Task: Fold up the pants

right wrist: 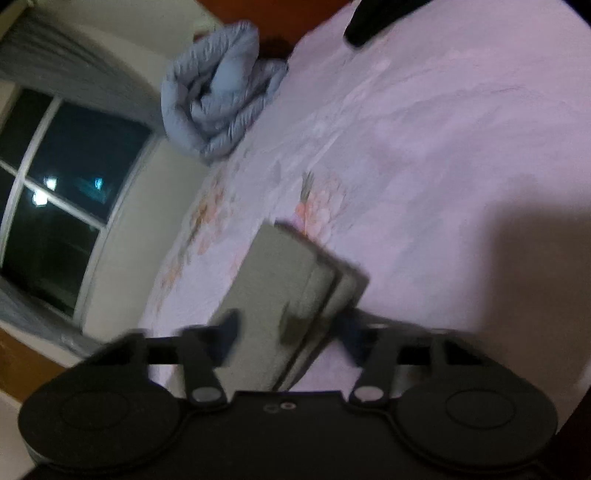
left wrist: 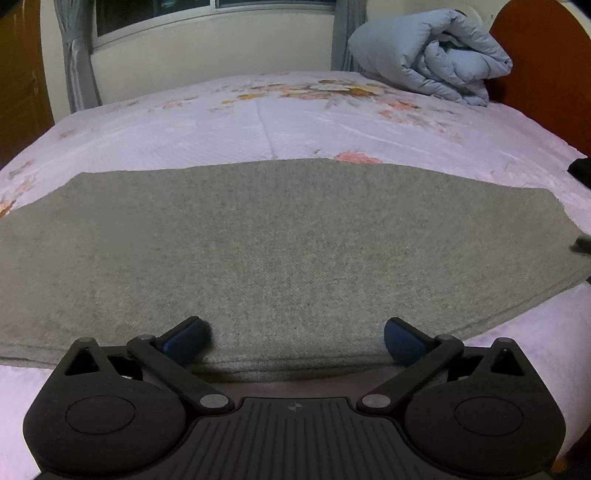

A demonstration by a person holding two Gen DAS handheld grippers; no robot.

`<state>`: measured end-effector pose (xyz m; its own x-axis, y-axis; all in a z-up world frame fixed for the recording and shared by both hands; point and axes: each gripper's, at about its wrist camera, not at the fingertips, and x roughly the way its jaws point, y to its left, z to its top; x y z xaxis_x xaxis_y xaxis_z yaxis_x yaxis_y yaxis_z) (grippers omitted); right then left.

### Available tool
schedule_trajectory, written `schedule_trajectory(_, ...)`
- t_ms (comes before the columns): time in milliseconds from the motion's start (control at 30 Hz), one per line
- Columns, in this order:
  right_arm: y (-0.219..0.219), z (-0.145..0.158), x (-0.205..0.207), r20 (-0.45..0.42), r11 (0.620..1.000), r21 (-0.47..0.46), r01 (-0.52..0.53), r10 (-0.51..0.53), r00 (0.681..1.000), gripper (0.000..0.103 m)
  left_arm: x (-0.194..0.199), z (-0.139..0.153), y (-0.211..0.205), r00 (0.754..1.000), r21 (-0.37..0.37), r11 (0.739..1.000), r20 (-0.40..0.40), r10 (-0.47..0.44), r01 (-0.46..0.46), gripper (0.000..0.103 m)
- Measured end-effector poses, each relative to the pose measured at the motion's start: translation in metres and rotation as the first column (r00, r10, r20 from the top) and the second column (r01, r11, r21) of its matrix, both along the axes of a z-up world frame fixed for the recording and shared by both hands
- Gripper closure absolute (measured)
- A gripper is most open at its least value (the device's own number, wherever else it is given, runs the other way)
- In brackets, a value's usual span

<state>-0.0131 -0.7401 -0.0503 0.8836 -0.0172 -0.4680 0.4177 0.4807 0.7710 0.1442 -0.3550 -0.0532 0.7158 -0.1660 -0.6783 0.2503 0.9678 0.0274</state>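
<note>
Grey-green pants (left wrist: 280, 240) lie flat across the near part of a bed with a pink flowered sheet (left wrist: 295, 122). My left gripper (left wrist: 295, 338) is open, its blue-padded fingers (left wrist: 184, 339) resting on the pants' near edge, one each side. In the blurred, tilted right wrist view the pants (right wrist: 280, 280) show a layered end. My right gripper (right wrist: 288, 332) is open just above that end, holding nothing.
A rolled light-blue quilt (left wrist: 436, 51) sits at the bed's far right by a wooden headboard (left wrist: 546, 74). A window with grey curtains (left wrist: 77, 62) is behind the bed. A dark object (left wrist: 580, 168) lies at the bed's right edge, also in the right wrist view (right wrist: 373, 18).
</note>
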Motion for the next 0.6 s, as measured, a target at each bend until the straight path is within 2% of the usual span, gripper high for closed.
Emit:
schedule_trajectory(33,0.005,0.005,0.005,-0.013,0.999,-0.031,-0.016,0.015,1.000,0.101,0.002,0.001,0.001,1.000,-0.009,1.000,-0.005,-0.002,0.001,0.000)
schedule_trajectory(100,0.022,0.025,0.010,0.002,0.991,-0.128,-0.038,0.038,0.999,0.101,0.006,0.009,0.011,1.000,-0.045,0.999,-0.008,-0.012,0.012,0.000)
schedule_trajectory(167,0.044,0.051,0.019,0.020,0.972,-0.219,-0.088,0.094,0.995,0.101,0.004,0.022,0.042,0.999,-0.071,0.997,0.016,0.031,-0.030,0.000)
schedule_trajectory(200,0.061,0.066,0.026,0.021,0.950,-0.286,-0.126,0.138,0.990,0.101,0.004,0.030,0.067,0.997,-0.090,0.994,0.037,0.061,-0.057,0.000)
schedule_trajectory(300,0.118,0.101,0.047,0.029,0.878,-0.427,-0.215,0.251,0.968,0.101,0.005,0.052,0.141,0.981,-0.066,0.987,0.119,0.151,-0.144,0.000)
schedule_trajectory(367,0.163,0.113,0.064,0.031,0.833,-0.483,-0.270,0.325,0.945,0.101,0.014,0.061,0.203,0.968,-0.063,0.974,0.114,0.224,-0.218,0.000)
schedule_trajectory(467,0.239,0.113,0.091,-0.006,0.754,-0.545,-0.366,0.434,0.901,0.101,0.018,0.069,0.290,0.929,-0.050,0.939,0.134,0.344,-0.340,0.000)
schedule_trajectory(567,0.314,0.092,0.113,-0.065,0.673,-0.560,-0.484,0.547,0.835,0.101,0.014,0.066,0.362,0.885,-0.080,0.892,0.108,0.452,-0.445,0.000)
schedule_trajectory(600,0.341,0.080,0.119,-0.096,0.635,-0.560,-0.532,0.589,0.803,0.101,0.011,0.063,0.381,0.872,-0.095,0.877,0.102,0.479,-0.471,0.000)
